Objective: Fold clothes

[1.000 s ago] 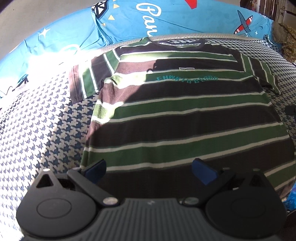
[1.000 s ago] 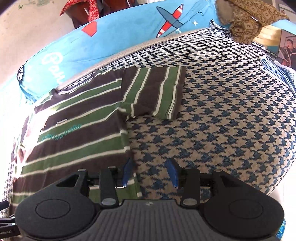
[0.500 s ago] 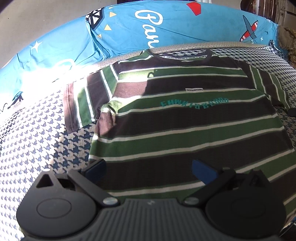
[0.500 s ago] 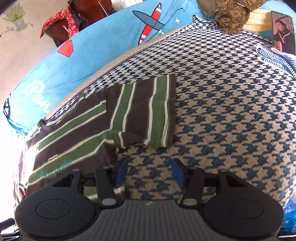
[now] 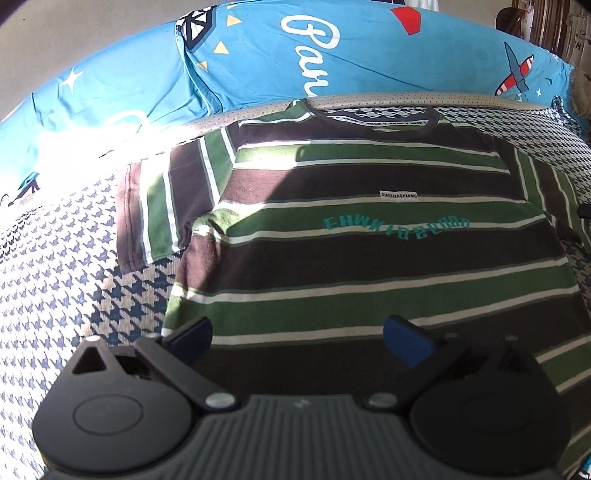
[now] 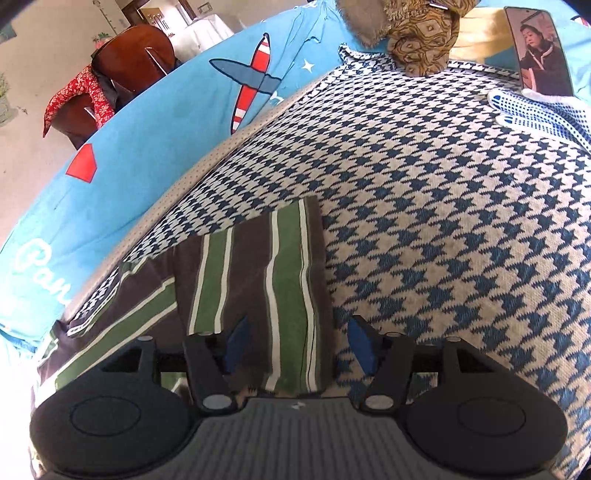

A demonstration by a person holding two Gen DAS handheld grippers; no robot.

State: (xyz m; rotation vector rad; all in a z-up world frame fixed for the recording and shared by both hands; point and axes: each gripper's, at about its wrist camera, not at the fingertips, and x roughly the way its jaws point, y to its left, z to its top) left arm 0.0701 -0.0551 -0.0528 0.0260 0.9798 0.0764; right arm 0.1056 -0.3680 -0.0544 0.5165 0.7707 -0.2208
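Note:
A brown, green and white striped T-shirt (image 5: 369, 258) lies flat, front up, on a houndstooth blanket, collar at the far edge. My left gripper (image 5: 299, 341) hangs open above the shirt's lower body, nothing between its blue pads. In the right wrist view the shirt's right sleeve (image 6: 266, 280) spreads out flat on the blanket. My right gripper (image 6: 297, 349) stands open right over that sleeve's hem, one pad on each side of the sleeve's outer stripes. The shirt's bottom hem is hidden behind the left gripper's body.
The blue-and-cream houndstooth blanket (image 6: 443, 221) covers the bed. A bright blue printed sheet (image 5: 332, 55) borders the far side. A brown patterned cloth (image 6: 417, 33), a phone (image 6: 539, 51) and dotted work gloves (image 6: 543, 114) lie at the far right. A dark wooden chair (image 6: 125, 66) stands beyond.
Both grippers moved forward toward the collar end. The right gripper went from the shirt's side edge to over the right sleeve. Both stayed open.

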